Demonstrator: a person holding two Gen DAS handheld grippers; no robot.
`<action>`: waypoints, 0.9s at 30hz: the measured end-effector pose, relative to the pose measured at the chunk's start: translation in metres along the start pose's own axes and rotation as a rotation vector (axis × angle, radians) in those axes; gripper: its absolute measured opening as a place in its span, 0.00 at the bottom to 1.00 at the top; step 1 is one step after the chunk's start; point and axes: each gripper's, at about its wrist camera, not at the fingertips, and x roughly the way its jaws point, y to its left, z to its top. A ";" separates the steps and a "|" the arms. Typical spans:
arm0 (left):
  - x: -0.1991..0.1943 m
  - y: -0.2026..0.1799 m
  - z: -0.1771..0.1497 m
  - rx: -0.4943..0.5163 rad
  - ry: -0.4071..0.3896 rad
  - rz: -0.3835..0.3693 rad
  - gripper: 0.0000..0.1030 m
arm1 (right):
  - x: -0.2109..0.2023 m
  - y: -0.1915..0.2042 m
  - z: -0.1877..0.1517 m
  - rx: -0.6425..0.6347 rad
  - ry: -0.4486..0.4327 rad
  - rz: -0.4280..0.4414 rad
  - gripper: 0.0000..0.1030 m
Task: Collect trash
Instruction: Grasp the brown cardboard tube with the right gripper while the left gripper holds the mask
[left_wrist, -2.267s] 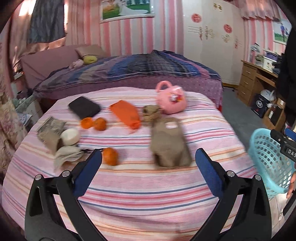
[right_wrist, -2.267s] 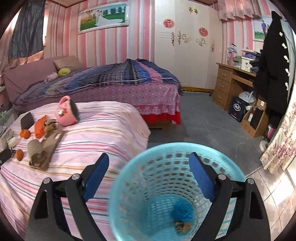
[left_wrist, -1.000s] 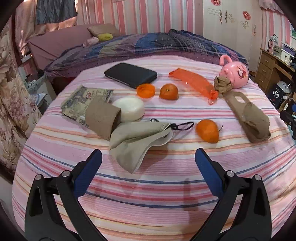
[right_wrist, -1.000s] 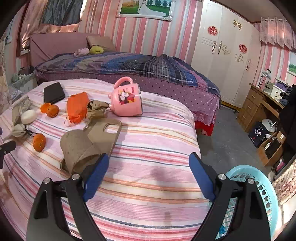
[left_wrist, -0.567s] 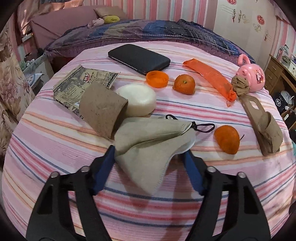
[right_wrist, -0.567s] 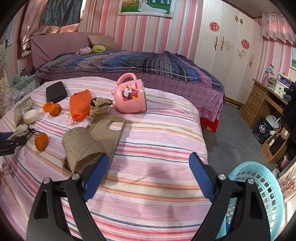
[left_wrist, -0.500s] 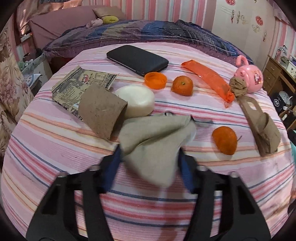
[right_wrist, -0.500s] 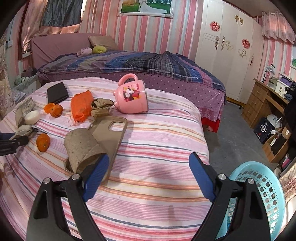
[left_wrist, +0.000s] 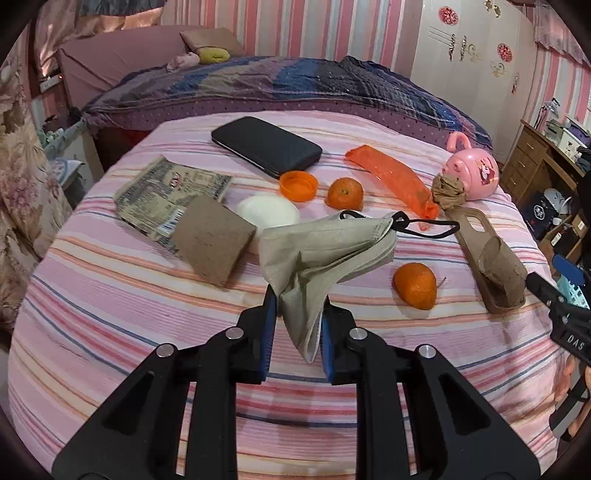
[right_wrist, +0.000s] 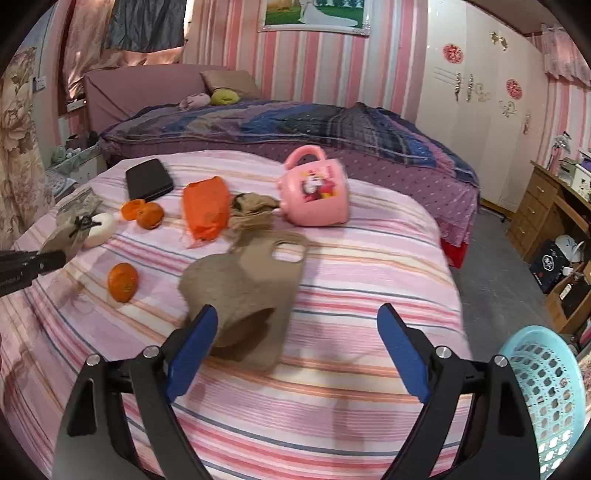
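1. The left gripper (left_wrist: 297, 321) was clamped narrow on the near corner of a beige face mask (left_wrist: 325, 251), its blue pads pinching the cloth from both sides.
2. The mask rose from the jaws up and away, its far part spread above the striped bedspread (left_wrist: 110, 302) and its black ear loop (left_wrist: 424, 225) trailing to the right.
3. Just left of the mask lay a flattened cardboard tube (left_wrist: 212, 240) on a printed packet (left_wrist: 166, 192); a white round object (left_wrist: 267, 210) sat just behind the mask.
4. Right of the mask an orange (left_wrist: 415, 285) lay on the bed, and farther right a brown phone case (left_wrist: 484, 258) with a cardboard roll (left_wrist: 502, 267) on it.
5. Farther off were an orange cap (left_wrist: 298, 185), a second orange (left_wrist: 345, 193), an orange bag (left_wrist: 391, 177), a black phone (left_wrist: 266, 146) and a pink mug (left_wrist: 472, 171).
6. The right gripper (right_wrist: 299, 350) was spread wide and empty over the near edge of the bed, its left finger (right_wrist: 192, 347) beside the roll on the phone case.
7. A blue basket (right_wrist: 543, 387) stood on the floor at the near right.
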 end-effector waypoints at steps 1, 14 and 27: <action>0.000 0.001 0.000 -0.003 -0.001 0.009 0.19 | 0.002 0.004 0.001 0.001 0.002 0.015 0.84; -0.005 0.020 0.005 -0.059 -0.025 0.036 0.19 | 0.037 0.025 0.005 -0.011 0.104 0.095 0.70; -0.017 0.003 0.007 -0.066 -0.052 0.011 0.19 | 0.008 0.016 0.002 -0.038 0.023 0.078 0.53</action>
